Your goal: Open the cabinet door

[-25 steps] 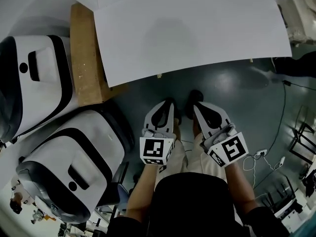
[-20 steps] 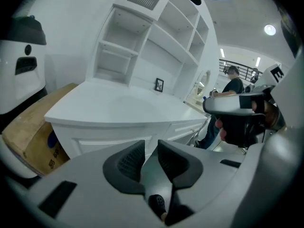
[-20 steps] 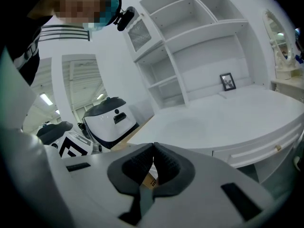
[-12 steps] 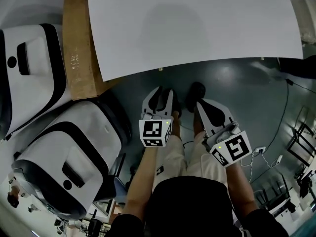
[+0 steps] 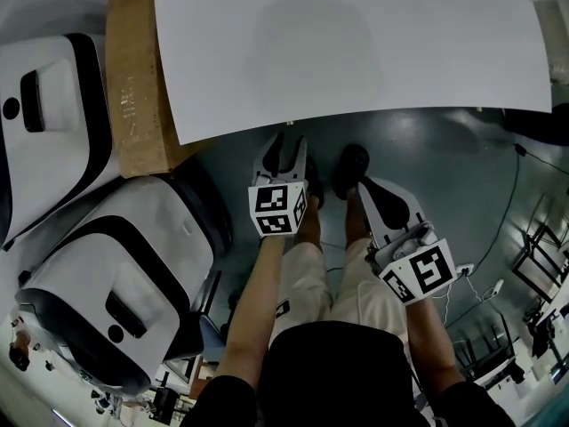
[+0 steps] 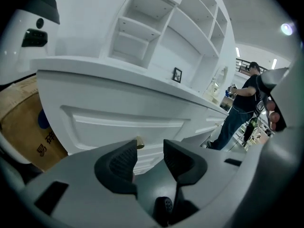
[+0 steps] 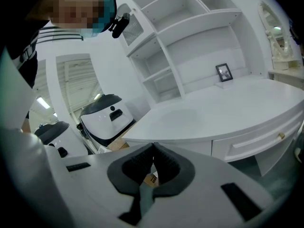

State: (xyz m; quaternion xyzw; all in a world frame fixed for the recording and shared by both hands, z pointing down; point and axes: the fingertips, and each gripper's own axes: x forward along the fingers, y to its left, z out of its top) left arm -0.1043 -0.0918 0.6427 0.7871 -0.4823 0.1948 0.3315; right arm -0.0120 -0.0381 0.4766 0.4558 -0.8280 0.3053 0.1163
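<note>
The white cabinet [image 6: 123, 122] has a panelled front with a small brass knob [image 6: 139, 143]. My left gripper [image 6: 149, 146] is right in front of that panel, its jaws opening with nothing between them; the knob sits just beyond the left fingertip. In the head view the left gripper [image 5: 284, 148] reaches under the edge of the white top [image 5: 356, 52]. My right gripper [image 5: 366, 189] hangs lower and further back over the floor. In its own view the right gripper [image 7: 153, 151] is shut on nothing, with the cabinet top [image 7: 223, 103] ahead.
Two white-and-black machine shells [image 5: 116, 274] and a cardboard box [image 5: 133, 87] stand left of the cabinet. White shelves [image 6: 156, 23] with a small picture frame [image 6: 176, 74] rise behind the top. A person [image 6: 242, 103] stands at the right. Cables [image 5: 462, 278] lie on the floor.
My left gripper has moved forward to the cabinet's edge and its jaws have spread apart. The right gripper has sunk a little and stays shut.
</note>
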